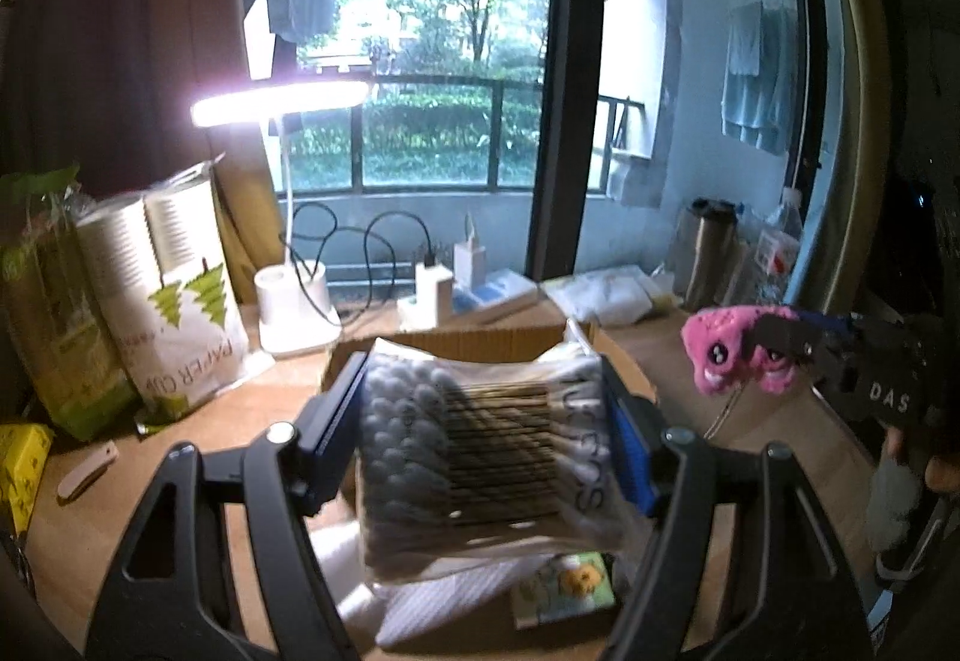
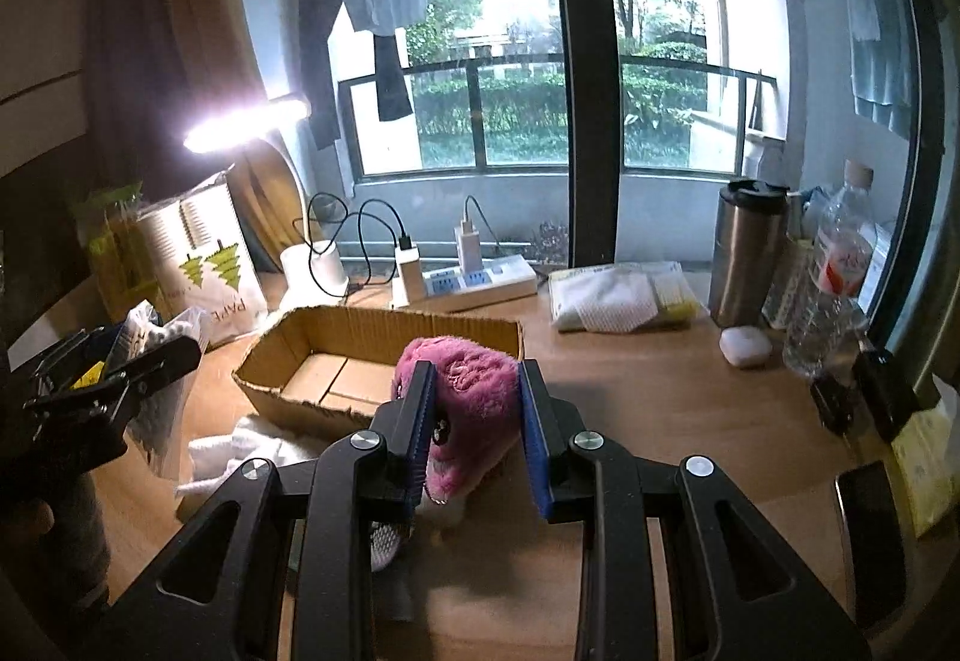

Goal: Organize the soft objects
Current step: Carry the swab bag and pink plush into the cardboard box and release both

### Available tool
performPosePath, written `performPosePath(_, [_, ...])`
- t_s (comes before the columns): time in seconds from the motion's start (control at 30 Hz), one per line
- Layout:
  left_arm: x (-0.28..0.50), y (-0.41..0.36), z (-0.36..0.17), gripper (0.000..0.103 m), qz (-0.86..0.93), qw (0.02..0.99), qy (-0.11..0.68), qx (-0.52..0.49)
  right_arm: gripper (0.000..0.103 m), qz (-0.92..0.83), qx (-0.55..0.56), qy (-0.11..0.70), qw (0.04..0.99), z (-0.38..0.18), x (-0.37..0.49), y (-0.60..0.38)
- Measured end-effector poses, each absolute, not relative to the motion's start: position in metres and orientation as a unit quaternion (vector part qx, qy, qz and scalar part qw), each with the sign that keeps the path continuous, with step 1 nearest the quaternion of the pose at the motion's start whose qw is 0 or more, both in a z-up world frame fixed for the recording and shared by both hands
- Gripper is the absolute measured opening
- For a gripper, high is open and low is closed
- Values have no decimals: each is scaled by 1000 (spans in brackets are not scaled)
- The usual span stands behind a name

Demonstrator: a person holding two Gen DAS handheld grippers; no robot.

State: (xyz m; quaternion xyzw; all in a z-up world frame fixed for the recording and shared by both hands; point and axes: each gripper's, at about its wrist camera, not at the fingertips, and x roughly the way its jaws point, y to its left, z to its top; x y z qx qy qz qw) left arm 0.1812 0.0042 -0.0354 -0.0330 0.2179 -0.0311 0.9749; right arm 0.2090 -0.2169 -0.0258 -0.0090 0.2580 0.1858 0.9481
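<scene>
Low in the frame the left tongs [image 1: 480, 421] clamp a clear crinkly packet of cotton swabs [image 1: 480, 457] across its width – light, slippery, crushable – while the right tongs [image 2: 474, 421] pinch a soft pink plush toy [image 2: 474, 391] above the open, empty brown cardboard box [image 2: 336, 355] – 2 squashy loads best gripped mid-body.

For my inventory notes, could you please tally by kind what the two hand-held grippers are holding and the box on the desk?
Packs of cotton swabs: 1
Pink plush toys: 1
Cardboard boxes: 1
Total: 3
</scene>
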Motion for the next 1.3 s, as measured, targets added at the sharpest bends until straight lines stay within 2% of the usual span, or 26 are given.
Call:
performPosePath(0.3, [215, -1, -31, 72, -29, 977, 210, -34, 29, 198, -6, 255, 946, -24, 232, -216])
performPosePath(0.83, [271, -16, -64, 72, -34, 973, 223, -54, 29, 226, -4, 277, 934, -44, 277, -202])
performPosePath(1.23, [307, -24, -103, 73, -46, 954, 289, -60, 29, 236, -1, 332, 913, -79, 304, -195])
performPosePath(1.3, [312, -24, -108, 76, -45, 949, 304, -63, 30, 242, 2, 339, 909, -83, 305, -193])
